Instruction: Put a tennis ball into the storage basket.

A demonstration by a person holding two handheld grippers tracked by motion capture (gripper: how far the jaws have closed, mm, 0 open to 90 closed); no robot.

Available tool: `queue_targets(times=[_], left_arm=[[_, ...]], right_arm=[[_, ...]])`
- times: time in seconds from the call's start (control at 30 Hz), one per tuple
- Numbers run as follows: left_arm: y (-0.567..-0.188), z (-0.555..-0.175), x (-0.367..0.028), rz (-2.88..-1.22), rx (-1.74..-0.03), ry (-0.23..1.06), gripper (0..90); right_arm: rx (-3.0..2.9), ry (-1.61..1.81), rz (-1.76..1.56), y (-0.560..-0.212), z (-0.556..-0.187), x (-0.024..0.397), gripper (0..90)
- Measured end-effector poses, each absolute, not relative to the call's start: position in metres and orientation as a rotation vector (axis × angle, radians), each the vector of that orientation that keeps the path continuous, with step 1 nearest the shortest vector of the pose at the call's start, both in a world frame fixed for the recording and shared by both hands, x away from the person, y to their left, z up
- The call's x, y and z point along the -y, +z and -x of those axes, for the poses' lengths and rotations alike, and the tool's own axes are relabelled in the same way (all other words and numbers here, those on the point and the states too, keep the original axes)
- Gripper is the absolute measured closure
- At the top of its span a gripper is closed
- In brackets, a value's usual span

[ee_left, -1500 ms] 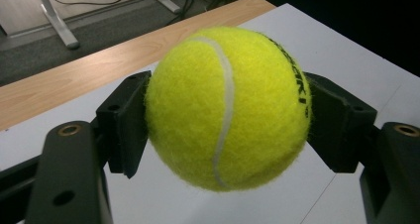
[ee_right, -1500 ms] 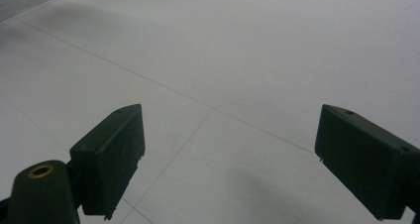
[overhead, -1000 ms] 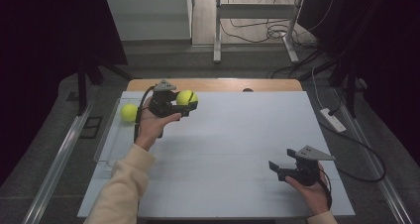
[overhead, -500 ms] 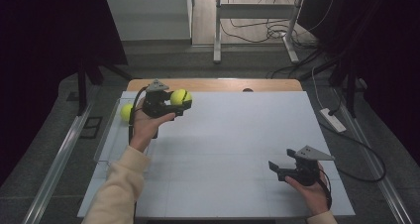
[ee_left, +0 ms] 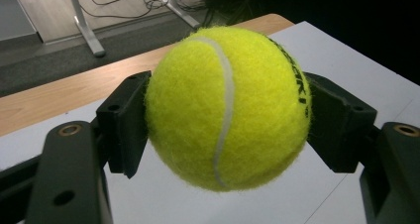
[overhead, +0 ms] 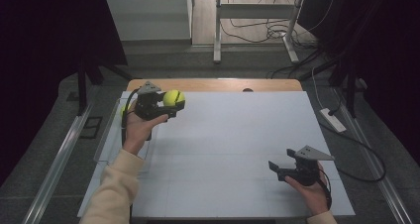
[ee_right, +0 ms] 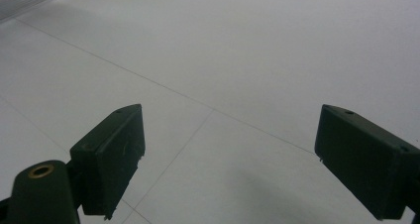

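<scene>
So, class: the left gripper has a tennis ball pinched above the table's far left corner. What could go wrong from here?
1. The left gripper holds the tennis ball only by two small flat fingers on its round, fuzzy sides; a jolt might squeeze it out.
2. Dropped near the white table edge, it would likely roll off.
3. A second tennis ball sits just behind that hand and could get bumped.

room: dark | floor [overhead: 163, 55]: grey (cables [overhead: 257, 30] trailing) | table [overhead: 237, 135]: white

Dim room, dark edges; close views sharp.
</scene>
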State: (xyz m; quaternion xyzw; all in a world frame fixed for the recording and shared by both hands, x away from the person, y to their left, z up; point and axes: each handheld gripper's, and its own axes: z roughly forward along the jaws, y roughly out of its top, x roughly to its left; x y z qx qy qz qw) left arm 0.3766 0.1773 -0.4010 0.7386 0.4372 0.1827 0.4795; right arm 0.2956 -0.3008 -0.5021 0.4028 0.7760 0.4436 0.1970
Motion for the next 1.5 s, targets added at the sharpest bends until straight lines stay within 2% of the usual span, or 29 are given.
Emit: queue_targets(times=[1.5], left_arm=[[-0.400,-0.362,-0.225,-1.725,-1.167,0.501,27.2]], right_arm=[[-2.169,1.246,-1.137,-0.502,-0.296,0.301,12.0]])
